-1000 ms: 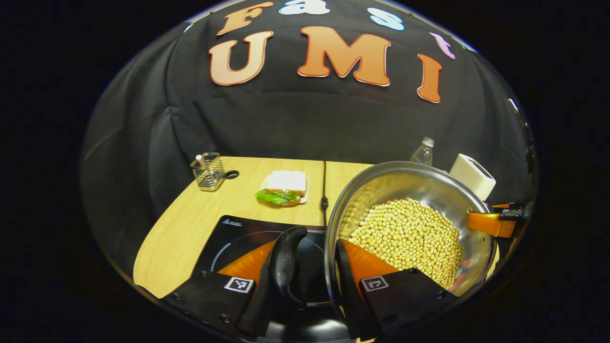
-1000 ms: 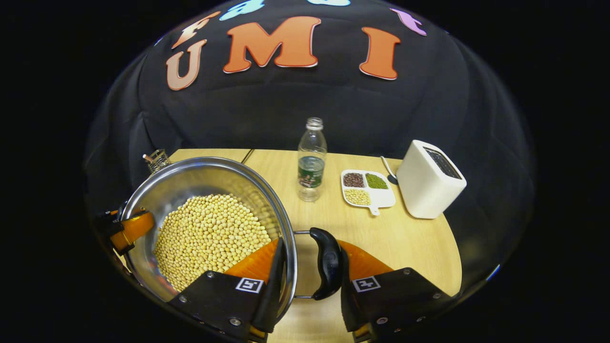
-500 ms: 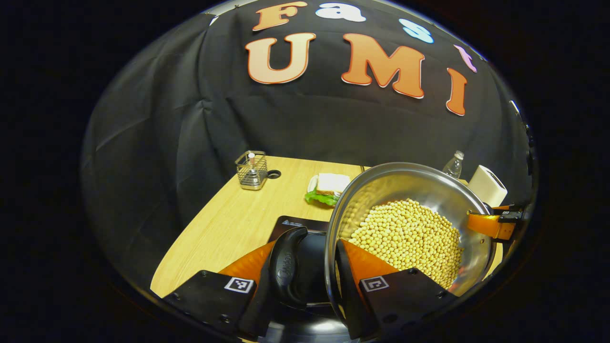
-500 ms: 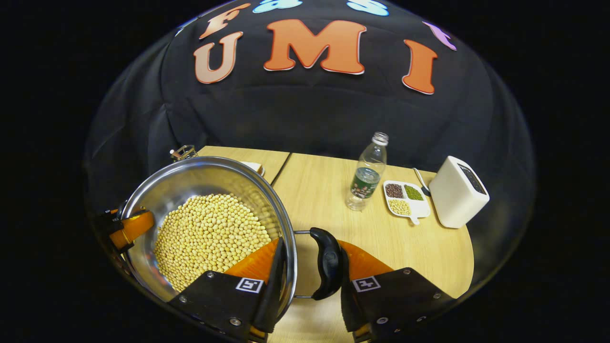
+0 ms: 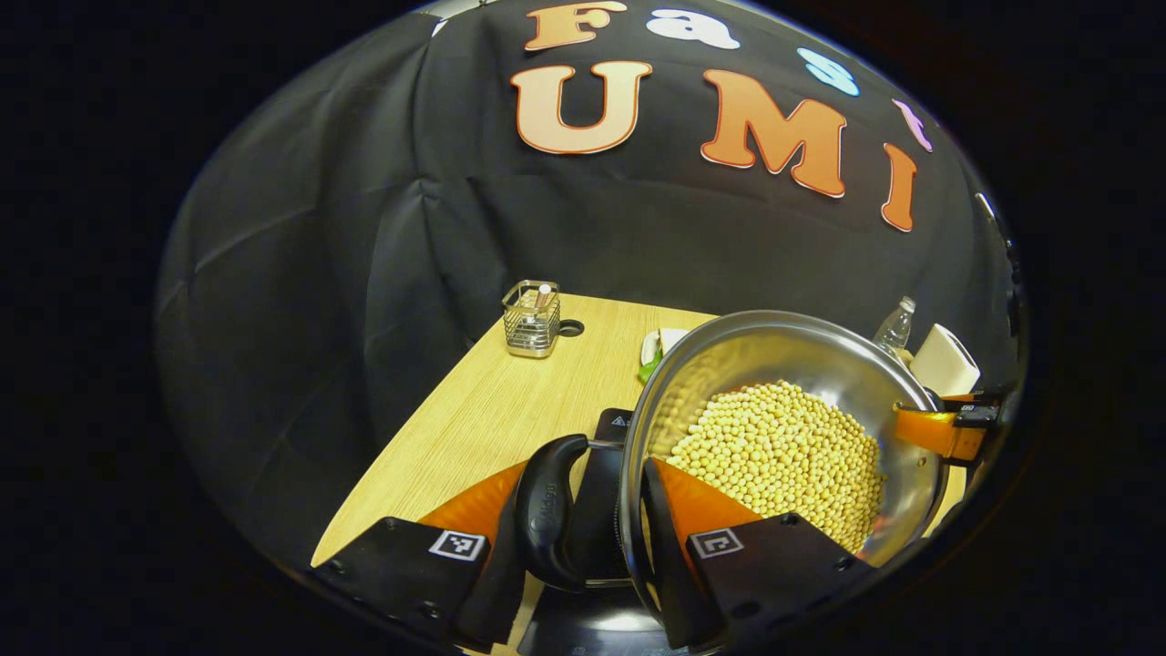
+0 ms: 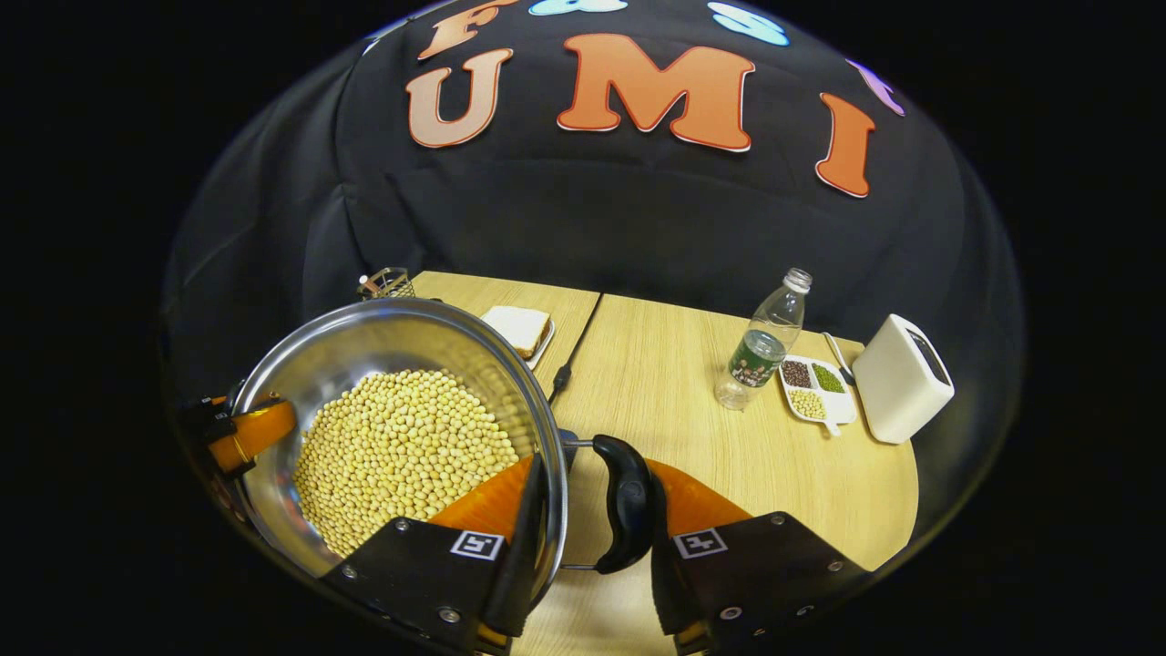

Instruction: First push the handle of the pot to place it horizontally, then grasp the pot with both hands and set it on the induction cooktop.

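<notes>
A steel pot [image 5: 729, 333] full of yellow beans [image 5: 783, 456] hangs between both grippers. My left gripper [image 5: 597, 510] is shut on the pot, with one finger outside the black side handle [image 5: 547, 510] and the other inside the wall. The black induction cooktop [image 5: 603, 456] lies just under that handle, mostly hidden by the pot. In the right gripper view, my right gripper [image 6: 592, 510] clamps the pot [image 6: 383, 333] the same way at its other black handle [image 6: 629, 506]. Each gripper appears across the pot from the other: the right gripper [image 5: 947, 428] and the left gripper [image 6: 241, 437].
On the wooden table [image 6: 674, 401] stand a plastic bottle [image 6: 761, 351], a divided dish of beans [image 6: 815, 387] and a white box [image 6: 902, 378] at the right. A sandwich plate [image 6: 519, 328], a black cable [image 6: 569, 351] and a wire basket [image 5: 531, 319] are farther back.
Both grippers have carried the pot leftward across the table. The bottle, dish and white box have slid right in the views, and the cooktop has slipped further beneath the pot.
</notes>
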The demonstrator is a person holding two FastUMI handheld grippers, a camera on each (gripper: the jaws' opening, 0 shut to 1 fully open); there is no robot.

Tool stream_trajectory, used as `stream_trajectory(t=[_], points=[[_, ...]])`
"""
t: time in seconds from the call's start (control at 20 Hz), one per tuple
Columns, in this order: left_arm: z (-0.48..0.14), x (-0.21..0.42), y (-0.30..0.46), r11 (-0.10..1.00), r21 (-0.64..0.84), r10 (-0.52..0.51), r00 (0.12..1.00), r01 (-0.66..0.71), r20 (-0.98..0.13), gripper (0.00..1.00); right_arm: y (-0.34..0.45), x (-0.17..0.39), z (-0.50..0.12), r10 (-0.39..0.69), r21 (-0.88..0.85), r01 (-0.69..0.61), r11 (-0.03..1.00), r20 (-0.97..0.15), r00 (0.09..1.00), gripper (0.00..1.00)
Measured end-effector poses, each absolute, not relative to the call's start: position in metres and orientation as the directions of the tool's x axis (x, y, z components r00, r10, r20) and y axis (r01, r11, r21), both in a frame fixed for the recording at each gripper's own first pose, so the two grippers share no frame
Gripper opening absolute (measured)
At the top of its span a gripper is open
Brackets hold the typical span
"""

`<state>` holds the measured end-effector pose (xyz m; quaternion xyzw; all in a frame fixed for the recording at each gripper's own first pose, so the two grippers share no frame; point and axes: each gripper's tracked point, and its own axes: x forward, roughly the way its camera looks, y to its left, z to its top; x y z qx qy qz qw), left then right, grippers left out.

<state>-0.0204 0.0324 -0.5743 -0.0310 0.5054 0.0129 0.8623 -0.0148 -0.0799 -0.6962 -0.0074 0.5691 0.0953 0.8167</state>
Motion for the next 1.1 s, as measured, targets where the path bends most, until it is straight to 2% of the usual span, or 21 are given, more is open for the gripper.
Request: stream_trajectory(t=[0.05,0.1,0.2,0.25,0.5,0.55,0.7,1.05,1.1], points=[[-0.577,-0.021,0.036,0.998,-0.043,-0.012,0.485,-0.052,-0.874,0.64,-0.079,-0.017,-0.697,0.145,0.094,-0.165,0.982,-0.932,0.332,0.53],[-0.58,-0.021,0.038,0.998,-0.044,-0.014,0.483,-0.05,-0.875,0.67,-0.081,-0.016,-0.697,0.142,0.092,-0.162,0.982,-0.933,0.33,0.53],[-0.588,-0.022,0.039,0.998,-0.045,-0.018,0.48,-0.045,-0.877,0.64,-0.084,-0.015,-0.694,0.138,0.091,-0.155,0.984,-0.936,0.325,0.53],[-0.592,-0.022,0.041,0.998,-0.047,-0.02,0.477,-0.044,-0.878,0.67,-0.084,-0.016,-0.689,0.137,0.093,-0.15,0.984,-0.937,0.32,0.53],[-0.602,-0.024,0.037,0.998,-0.056,-0.032,0.446,-0.041,-0.895,0.65,-0.09,-0.01,-0.684,0.126,0.09,-0.138,0.986,-0.95,0.284,0.54],[-0.604,-0.026,0.037,0.997,-0.059,-0.034,0.438,-0.042,-0.898,0.67,-0.091,-0.008,-0.682,0.123,0.087,-0.139,0.987,-0.952,0.28,0.53],[-0.607,-0.028,0.037,0.997,-0.063,-0.038,0.429,-0.046,-0.902,0.67,-0.093,-0.004,-0.677,0.119,0.083,-0.138,0.987,-0.953,0.279,0.53],[-0.605,-0.027,0.039,0.997,-0.056,-0.028,0.394,-0.061,-0.919,0.68,-0.092,-0.008,-0.695,0.141,0.11,-0.134,0.985,-0.959,0.247,0.53],[-0.605,-0.027,0.04,0.996,-0.058,-0.029,0.389,-0.063,-0.921,0.7,-0.092,-0.008,-0.695,0.139,0.11,-0.133,0.985,-0.96,0.241,0.54]])
